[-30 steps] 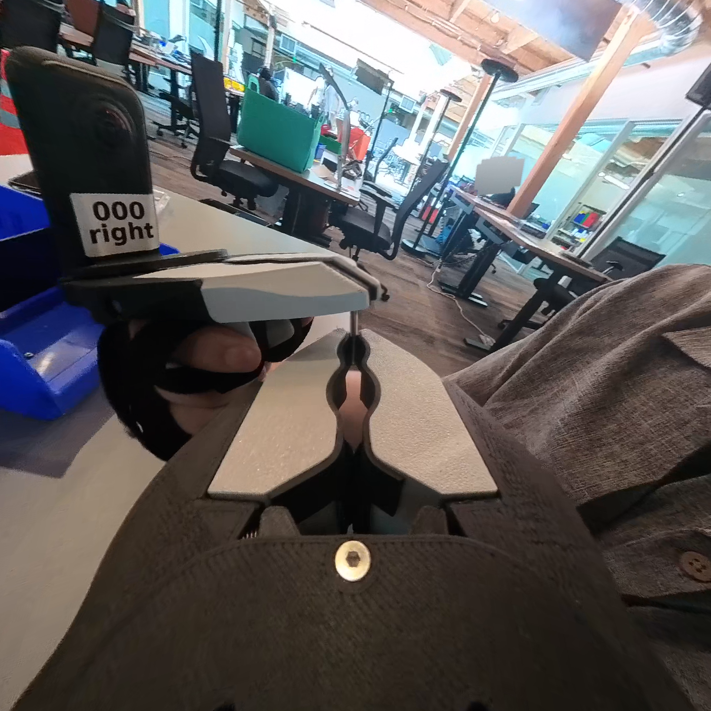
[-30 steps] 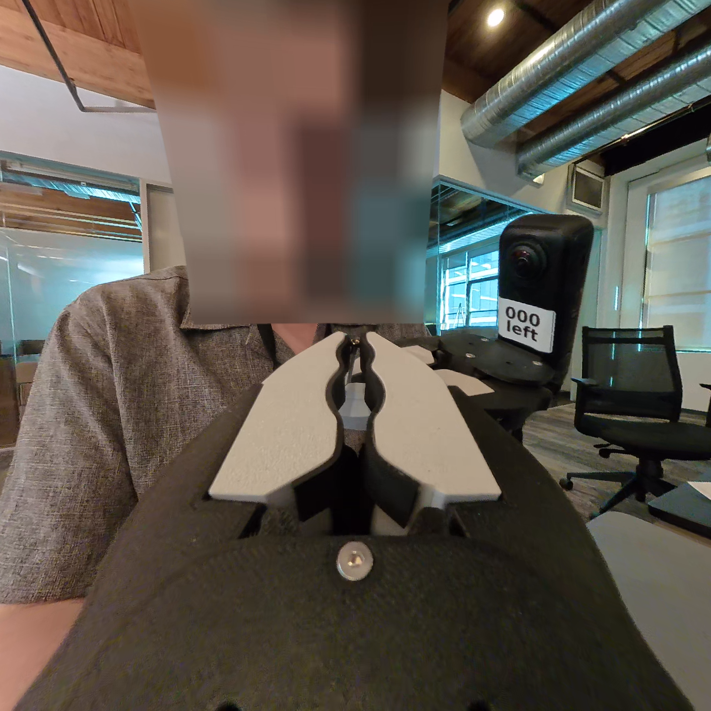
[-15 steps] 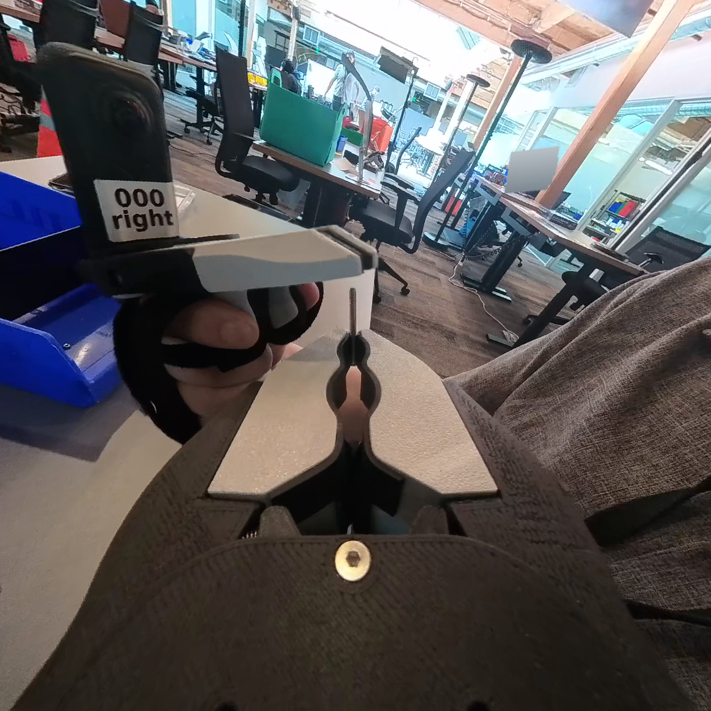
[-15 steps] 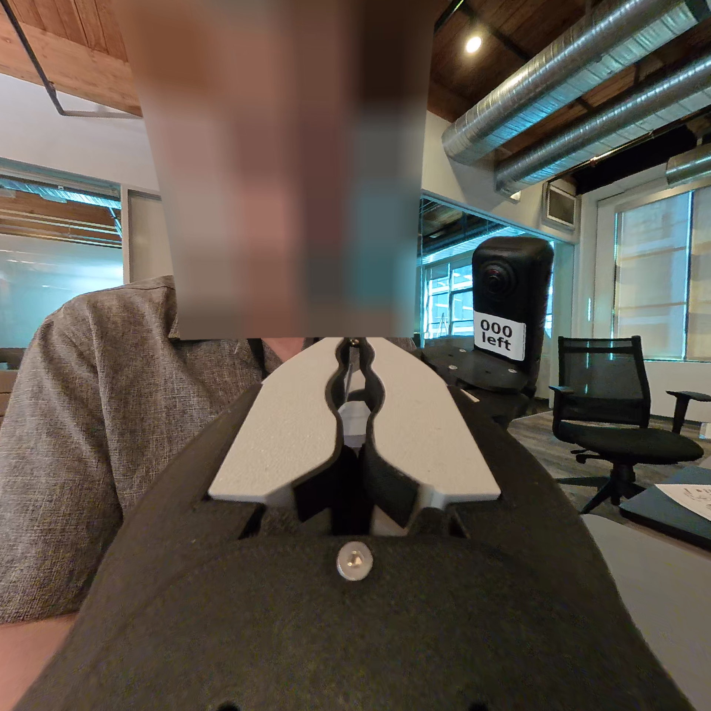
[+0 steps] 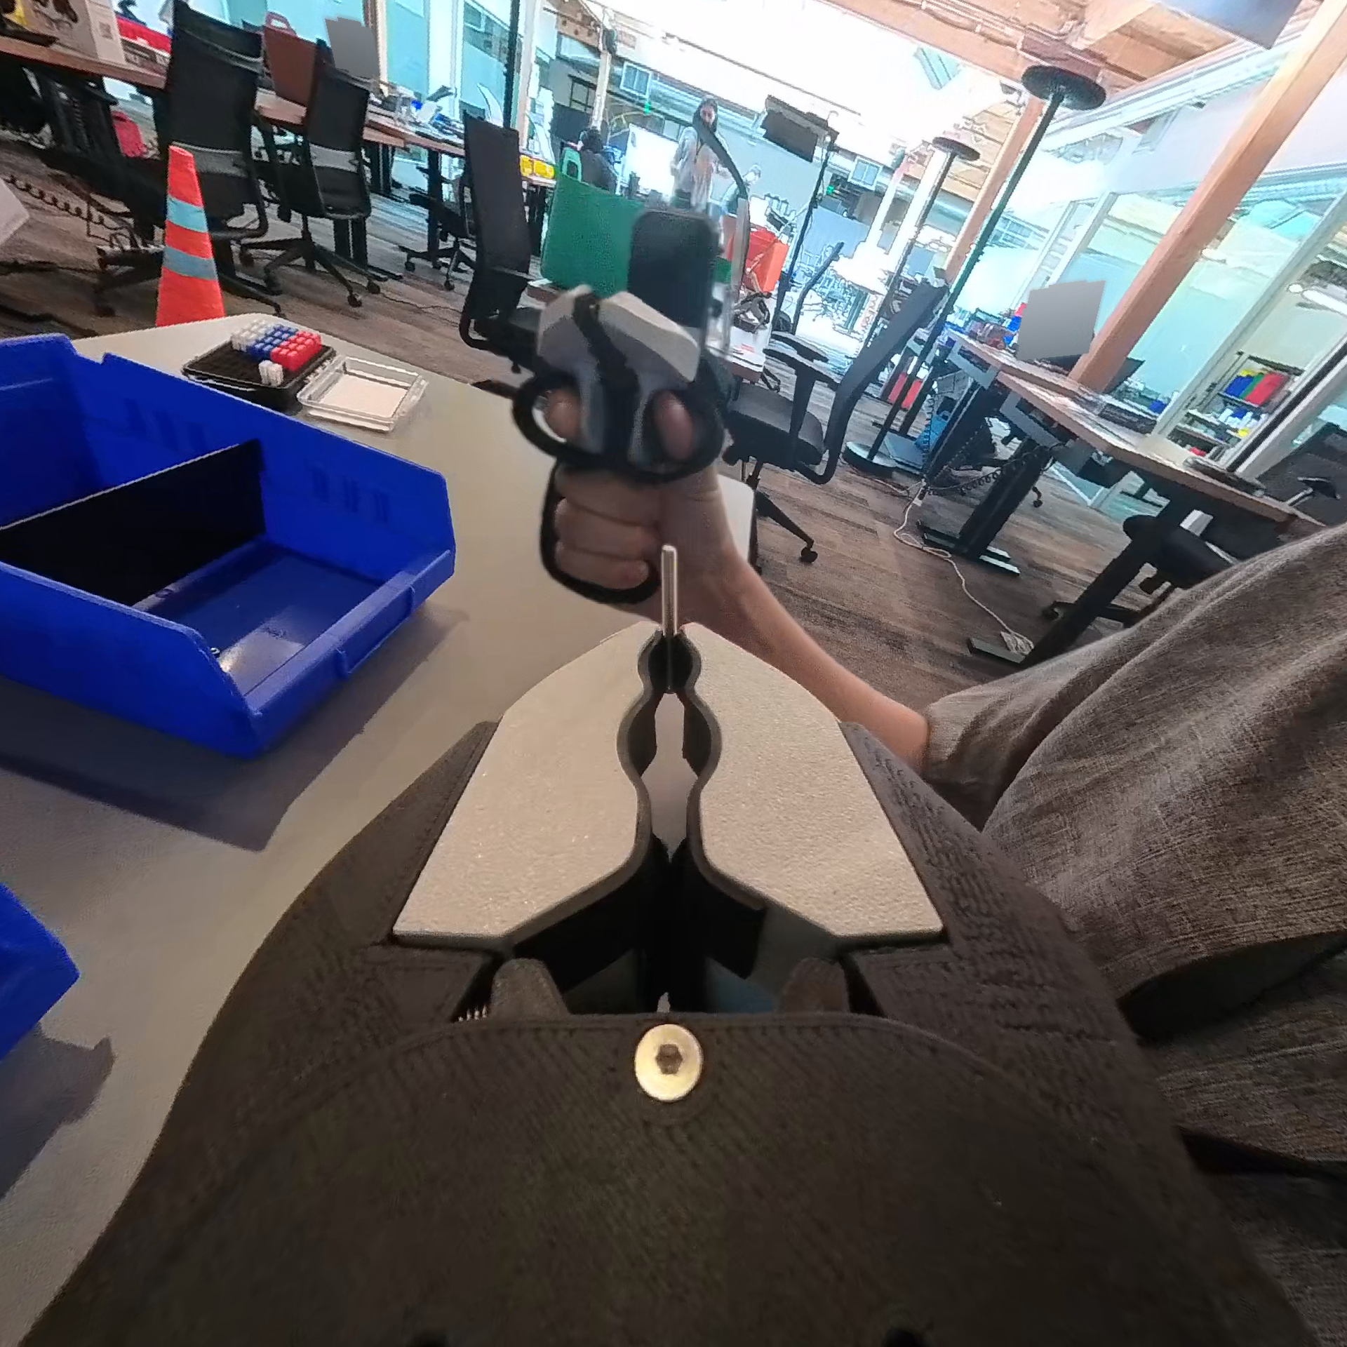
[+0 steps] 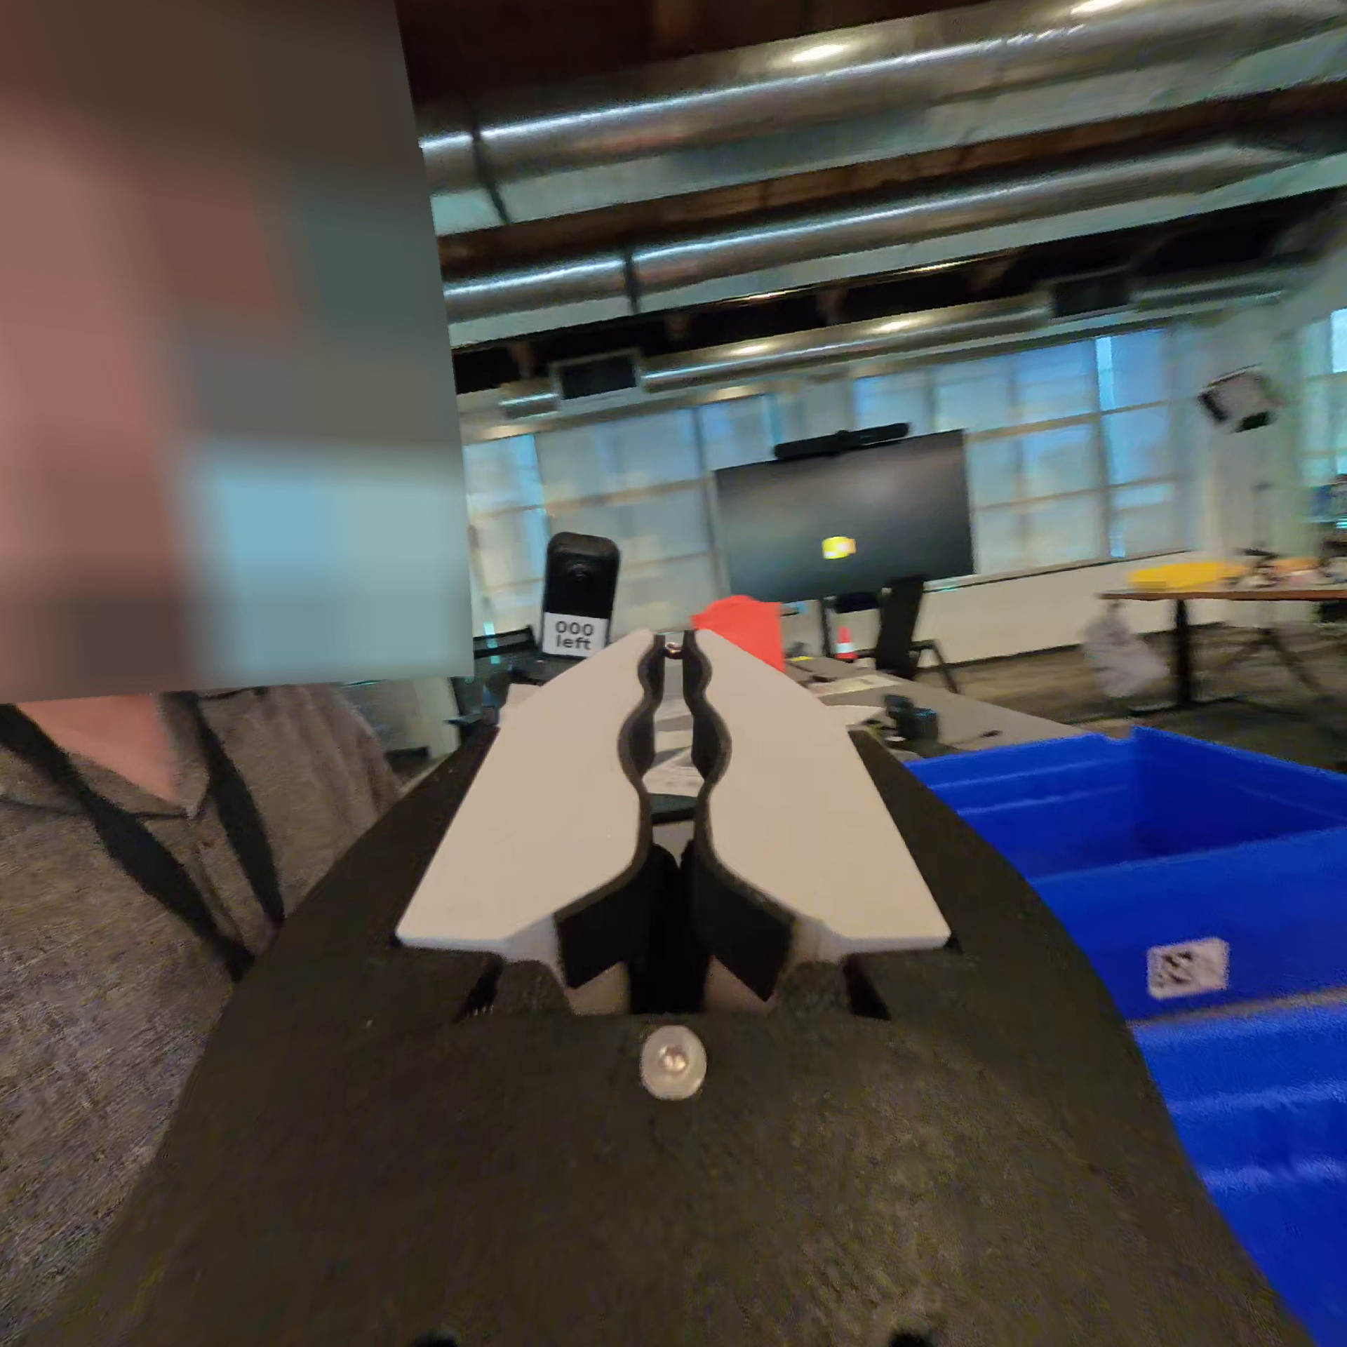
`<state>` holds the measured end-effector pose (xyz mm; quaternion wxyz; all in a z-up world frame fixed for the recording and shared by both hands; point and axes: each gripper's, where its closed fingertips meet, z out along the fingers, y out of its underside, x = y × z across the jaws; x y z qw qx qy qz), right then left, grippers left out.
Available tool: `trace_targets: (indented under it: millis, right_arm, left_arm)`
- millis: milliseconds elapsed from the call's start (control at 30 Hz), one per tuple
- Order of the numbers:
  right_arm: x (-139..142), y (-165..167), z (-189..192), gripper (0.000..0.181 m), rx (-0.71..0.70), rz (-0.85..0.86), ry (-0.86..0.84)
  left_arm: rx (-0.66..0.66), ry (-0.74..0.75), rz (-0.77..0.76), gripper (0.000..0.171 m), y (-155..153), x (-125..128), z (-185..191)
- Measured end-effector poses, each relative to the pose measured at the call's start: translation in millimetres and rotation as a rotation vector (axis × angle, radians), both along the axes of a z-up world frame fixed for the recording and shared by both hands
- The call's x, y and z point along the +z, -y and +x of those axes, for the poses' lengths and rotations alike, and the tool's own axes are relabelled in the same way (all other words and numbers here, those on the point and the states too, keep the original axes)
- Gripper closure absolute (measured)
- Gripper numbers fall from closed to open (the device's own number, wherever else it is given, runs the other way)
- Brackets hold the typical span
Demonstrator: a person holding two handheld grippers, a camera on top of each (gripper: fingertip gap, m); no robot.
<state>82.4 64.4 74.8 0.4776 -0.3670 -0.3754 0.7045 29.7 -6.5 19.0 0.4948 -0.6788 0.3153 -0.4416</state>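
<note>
Left hand-held gripper (image 5: 668, 641) pinches a thin metal pin (image 5: 668, 587); at ten o'clock, blue bin (image 5: 240, 583) with black divider (image 5: 138, 510) on worktop (image 5: 146, 875); right hand-held gripper (image 6: 674, 645) pressed together on a small, unclear object.

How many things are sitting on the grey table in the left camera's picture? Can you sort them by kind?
Blue bins: 2
Black tray of little blocks: 1
Clear flat box: 1
Total: 4
</note>
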Motion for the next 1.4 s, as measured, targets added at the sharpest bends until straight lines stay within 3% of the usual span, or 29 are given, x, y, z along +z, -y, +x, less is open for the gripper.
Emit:
trace_targets:
  millis: [133, 233, 333, 467, 633, 833, 1000, 1100, 1400]
  right_arm:
    - [-9, -5, 18, 0.177, -0.202, -0.003, 0.032]
    - [-22, -21, 29, 0.177, -0.461, -0.041, 0.101]
    - [-39, -36, 38, 0.177, -0.786, -0.02, 0.264]
    - [-63, -62, 32, 0.177, -1.011, 0.004, 0.54]
    - [-100, -132, 12, 0.176, -0.974, -0.091, 0.829]
    - [-187, -198, 14, 0.177, -0.877, -0.301, 1.272]
    - [-235, -208, 23, 0.176, -0.805, -0.433, 1.551]
    - [-252, -212, 22, 0.176, -0.762, -0.484, 1.619]
    - [-262, -210, 18, 0.175, -0.704, -0.544, 1.65]
  left_arm:
    - [0.046, -0.028, 0.021, 0.17, -4, -1, -4]
    - [0.149, -0.088, 0.07, 0.17, -16, -2, -17]
    - [0.272, -0.143, 0.121, 0.17, -31, -2, -32]
    - [0.341, -0.199, 0.184, 0.17, -48, 2, -35]
    - [0.321, -0.181, 0.2, 0.17, -59, 10, -30]
    - [0.318, -0.171, 0.195, 0.17, -69, 12, -32]
    - [0.312, -0.165, 0.171, 0.17, -73, 6, -34]
    - [0.31, -0.165, 0.172, 0.17, -72, 6, -35]
    - [0.311, -0.165, 0.185, 0.17, -69, 10, -37]
